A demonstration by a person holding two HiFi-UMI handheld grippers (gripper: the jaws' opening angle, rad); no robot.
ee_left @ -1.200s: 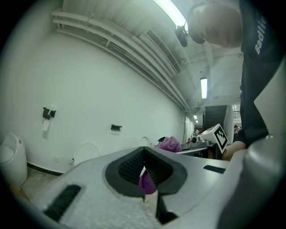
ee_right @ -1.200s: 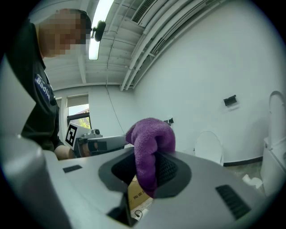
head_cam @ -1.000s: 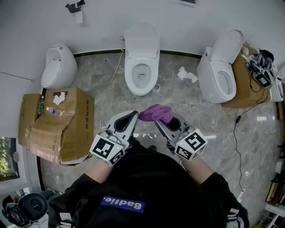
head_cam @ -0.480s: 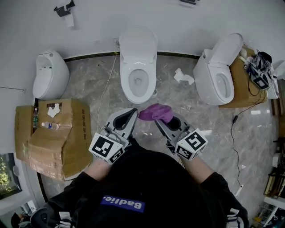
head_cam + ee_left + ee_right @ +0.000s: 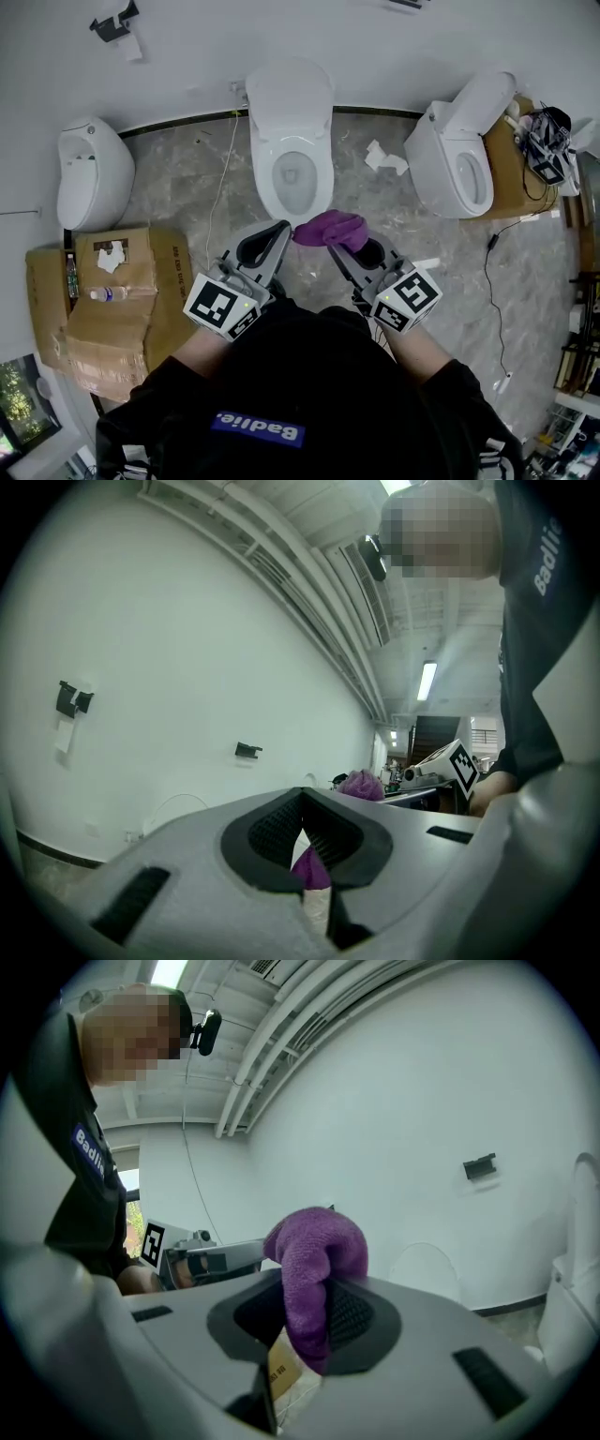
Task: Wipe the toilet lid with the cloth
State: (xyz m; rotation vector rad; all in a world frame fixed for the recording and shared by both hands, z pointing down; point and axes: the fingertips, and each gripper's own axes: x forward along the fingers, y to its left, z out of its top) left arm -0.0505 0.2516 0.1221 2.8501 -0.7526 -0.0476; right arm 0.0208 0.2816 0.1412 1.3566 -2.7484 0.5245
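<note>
Presently, my right gripper [image 5: 305,1321] is clamped on the purple terry cloth [image 5: 314,1251], which is pinched between the ribbed black pads and bulges over their tips. My left gripper [image 5: 302,832] has its jaws drawn together at the tips. A sliver of purple shows in the slit between them, and I cannot tell whether it is pinched there or merely seen beyond.

Head view: both grippers are held side by side in front of my body, with the cloth near the front rim of the white ceramic toilet bowl [image 5: 265,183]. The white oval toilet lid [image 5: 291,94] stands raised against the white wall [image 5: 394,47], well apart from the cloth.

Progress, as I judge it: the cloth is secured and close to the bowl, but wiping has not yet begun, so the whole lid surface remains.

Room for moving: the grey marble floor [image 5: 178,178] is open on either side of the bowl. A thin white cord [image 5: 221,178] trails to its left and crumpled white paper [image 5: 384,157] lies to its right. A second white toilet [image 5: 450,159] and the brown cardboard boxes [image 5: 122,300] are well apart. To reach the lid I must extend over the open bowl.
</note>
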